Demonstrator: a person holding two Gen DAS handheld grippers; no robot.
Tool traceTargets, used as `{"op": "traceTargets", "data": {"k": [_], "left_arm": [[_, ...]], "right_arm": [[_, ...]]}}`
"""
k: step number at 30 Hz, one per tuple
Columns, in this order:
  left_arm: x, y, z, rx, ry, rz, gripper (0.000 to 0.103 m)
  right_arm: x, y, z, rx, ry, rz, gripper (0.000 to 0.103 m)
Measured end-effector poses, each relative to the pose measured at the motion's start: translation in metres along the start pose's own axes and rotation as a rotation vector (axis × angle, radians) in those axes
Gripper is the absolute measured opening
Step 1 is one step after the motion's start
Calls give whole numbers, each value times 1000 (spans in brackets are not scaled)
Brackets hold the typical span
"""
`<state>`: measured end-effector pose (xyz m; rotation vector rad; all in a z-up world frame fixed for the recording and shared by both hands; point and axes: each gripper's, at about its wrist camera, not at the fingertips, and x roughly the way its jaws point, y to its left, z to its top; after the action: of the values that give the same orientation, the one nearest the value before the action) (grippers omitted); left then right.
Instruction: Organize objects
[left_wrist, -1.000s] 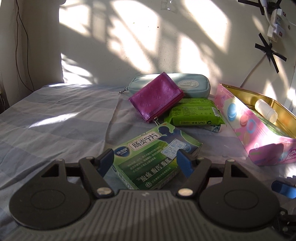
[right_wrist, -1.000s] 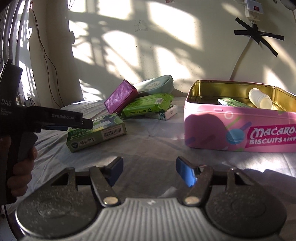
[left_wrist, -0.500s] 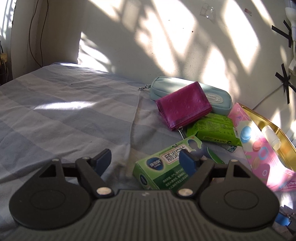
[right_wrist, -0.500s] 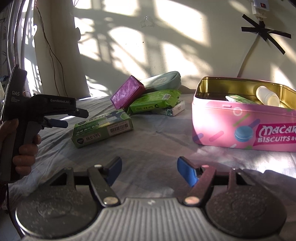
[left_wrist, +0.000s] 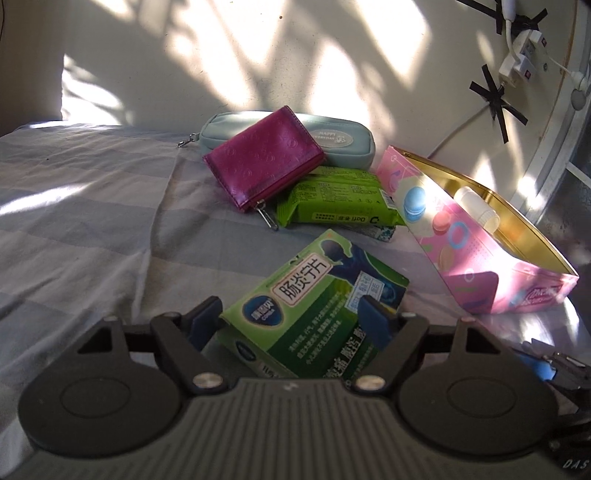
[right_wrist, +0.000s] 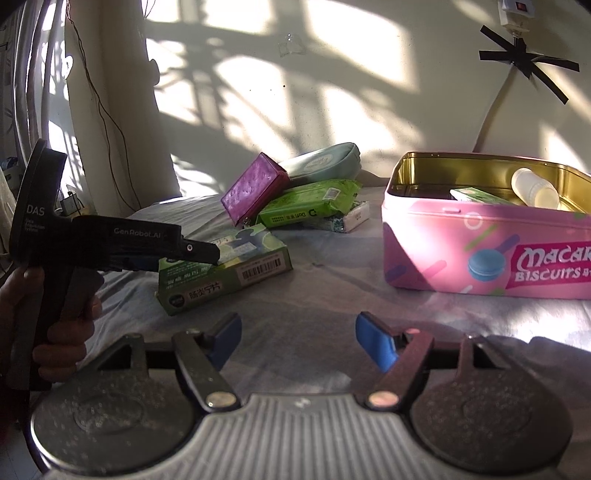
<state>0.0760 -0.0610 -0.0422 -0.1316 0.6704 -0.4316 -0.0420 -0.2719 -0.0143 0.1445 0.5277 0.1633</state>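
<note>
sunlit wall and a striped grey bedsheet (left_wrist: 85, 206) frame the job; everything lies on the bed, toward its far edge by the wall. my left claw (left_wrist: 291, 317) has its blue pads (left_wrist: 371, 314) spread about the green cardboard medicine box (left_wrist: 314, 295), one pad at each long side. i cannot tell whether they touch it yet, so i count the jaws as open around it. from the right wrist view the box (right_wrist: 225, 271) sits tilted on the sheet, its near end toward me, with the left claw (right_wrist: 199, 253) over its top.

to do this step well, i judge i should centre the box between the pads, close on the two long faces rather than a corner, and squeeze gently, since thin card will likely crush. then lift straight before swinging toward the pink biscuit tin (left_wrist: 476, 266), which stands open near the bed's far right corner with a white bottle (left_wrist: 476, 206) inside.

my right claw (right_wrist: 299, 338) hangs wide and empty over bare sheet, apart from the box. behind, a magenta zip wallet (left_wrist: 262, 162) leans on a pale blue pouch (left_wrist: 343, 142) and a green wipes packet (left_wrist: 336, 201).
</note>
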Motion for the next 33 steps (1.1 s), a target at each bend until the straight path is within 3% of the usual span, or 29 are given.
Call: {"op": "traceTargets", "data": {"k": [5, 8, 12, 15, 20, 25, 33], "left_arm": [[-18, -19, -25, 136, 50, -203, 81], [-31, -21, -36, 154, 54, -209, 82], [-50, 1, -39, 18, 25, -200, 82], [-60, 20, -37, -99, 11, -204, 82], [-57, 28, -31, -161, 21, -235, 82], [-44, 17, -28, -149, 50, -303, 82], [-17, -8, -24, -92, 115, -340, 81]], "right_arm": [[-8, -6, 0, 29, -47, 27, 72], [-7, -12, 5, 63, -46, 52, 72], [2, -16, 20, 76, -43, 101, 72], [15, -11, 27, 83, 7, 164, 72], [21, 17, 17, 15, 46, 229, 80], [23, 44, 10, -144, 62, 186, 80], [26, 43, 5, -159, 112, 188, 81]]}}
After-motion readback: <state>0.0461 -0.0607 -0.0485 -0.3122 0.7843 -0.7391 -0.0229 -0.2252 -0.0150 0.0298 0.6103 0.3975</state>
